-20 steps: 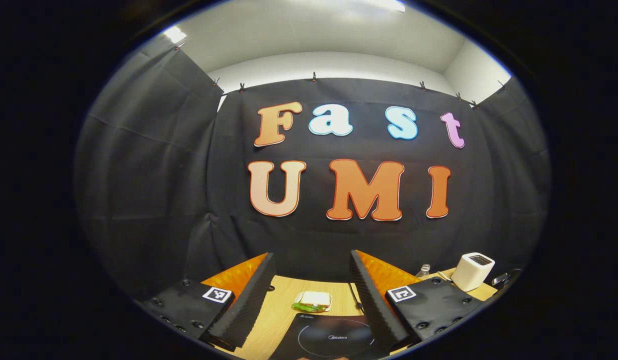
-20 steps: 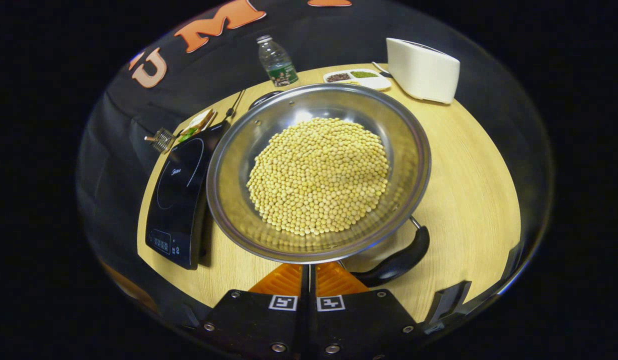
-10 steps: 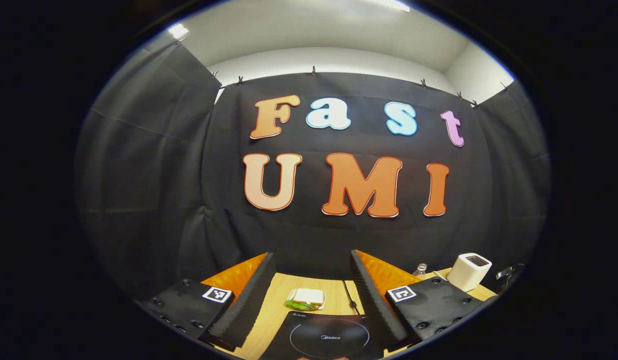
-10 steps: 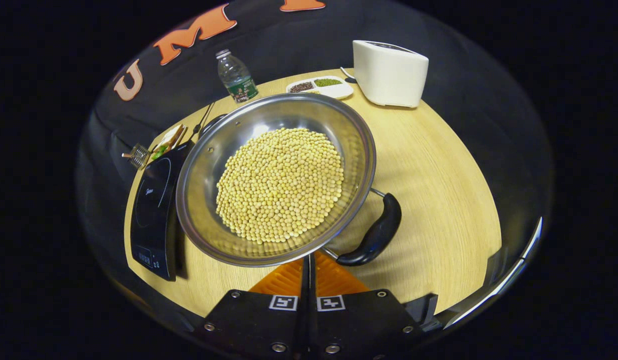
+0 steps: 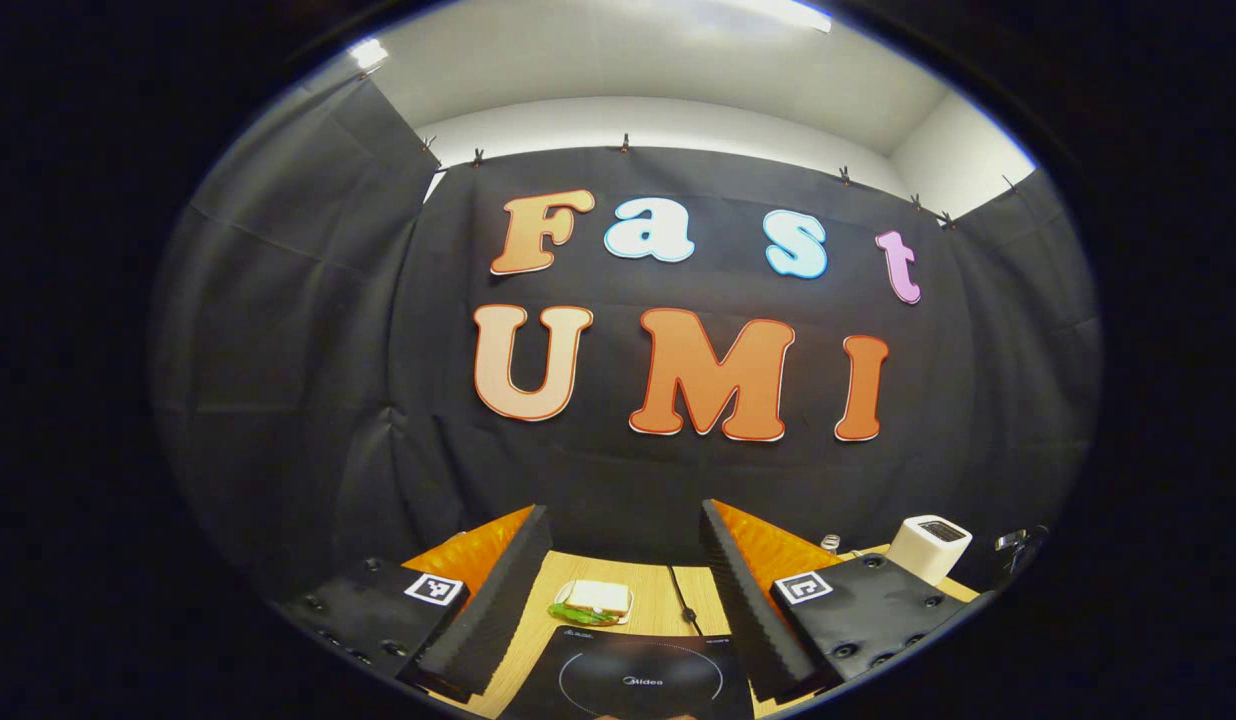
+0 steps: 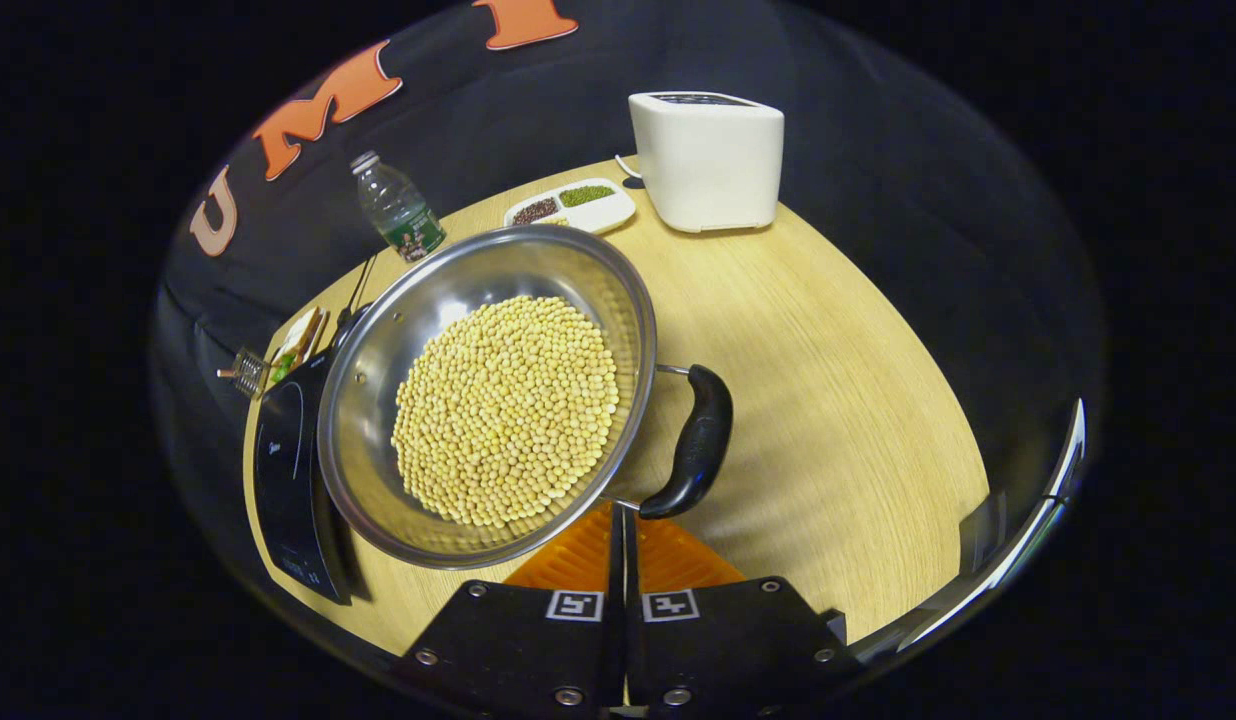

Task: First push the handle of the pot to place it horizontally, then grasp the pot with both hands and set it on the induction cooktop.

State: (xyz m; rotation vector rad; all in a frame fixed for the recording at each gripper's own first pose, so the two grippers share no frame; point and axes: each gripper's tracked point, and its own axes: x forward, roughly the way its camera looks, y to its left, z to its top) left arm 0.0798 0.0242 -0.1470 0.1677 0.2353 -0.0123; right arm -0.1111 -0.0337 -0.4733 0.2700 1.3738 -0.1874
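A steel pot [image 6: 478, 265] full of yellow soybeans [image 6: 503, 410] stands on the wooden table, its left rim overlapping the black induction cooktop [image 6: 283, 470]. The pot's black side handle [image 6: 696, 445] points right and runs almost top to bottom in the right gripper view. My right gripper [image 6: 623, 515] is shut, its tips right at the handle's near end and the pot rim, with nothing between the fingers. In the left gripper view my left gripper [image 5: 623, 515] stands open above the cooktop [image 5: 633, 680], facing the booth wall.
A white toaster [image 6: 708, 160], a divided dish of grains [image 6: 573, 205] and a water bottle [image 6: 398, 210] stand at the table's far edge. A sandwich [image 5: 593, 602] lies behind the cooktop beside a cable. A small metal piece [image 6: 243, 372] sits at the left edge.
The pot has turned: its black handle swung from the near right round to the right side. The right gripper stayed shut against it. The left gripper drifted slightly, still open.
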